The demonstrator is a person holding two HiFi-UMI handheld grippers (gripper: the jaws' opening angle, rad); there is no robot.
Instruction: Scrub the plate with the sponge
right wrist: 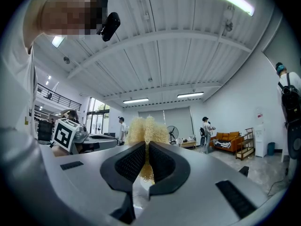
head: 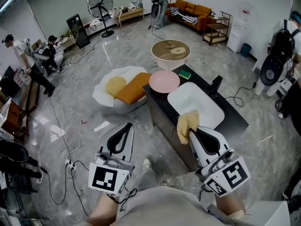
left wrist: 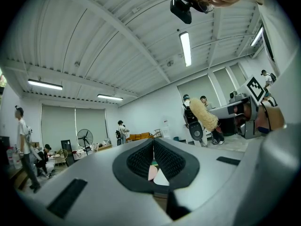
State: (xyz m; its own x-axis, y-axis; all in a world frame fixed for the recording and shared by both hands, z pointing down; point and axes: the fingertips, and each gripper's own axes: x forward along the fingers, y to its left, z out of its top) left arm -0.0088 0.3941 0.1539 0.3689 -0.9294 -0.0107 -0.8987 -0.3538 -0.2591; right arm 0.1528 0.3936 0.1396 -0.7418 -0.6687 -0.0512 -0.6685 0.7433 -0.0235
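Observation:
A pink plate (head: 164, 81) lies on the black counter (head: 235, 121), at its far end beside a white basin (head: 195, 105). My right gripper (head: 192, 132) is shut on a fluffy yellow sponge (head: 186, 124), held over the near edge of the basin. In the right gripper view the yellow sponge (right wrist: 146, 126) sticks up from between the closed jaws of the right gripper (right wrist: 147, 147). My left gripper (head: 128, 125) hovers over the floor to the left of the counter, shut and holding nothing. In the left gripper view the left gripper (left wrist: 153, 145) has its pads together. A green sponge (head: 185, 74) lies beside the plate.
A white chair (head: 106, 95) with yellow and orange cushions stands left of the counter. A round table (head: 170, 52) is beyond the plate. A black faucet (head: 215, 84) rises at the basin's far side. Cables (head: 70, 140) trail over the floor. People stand about the room.

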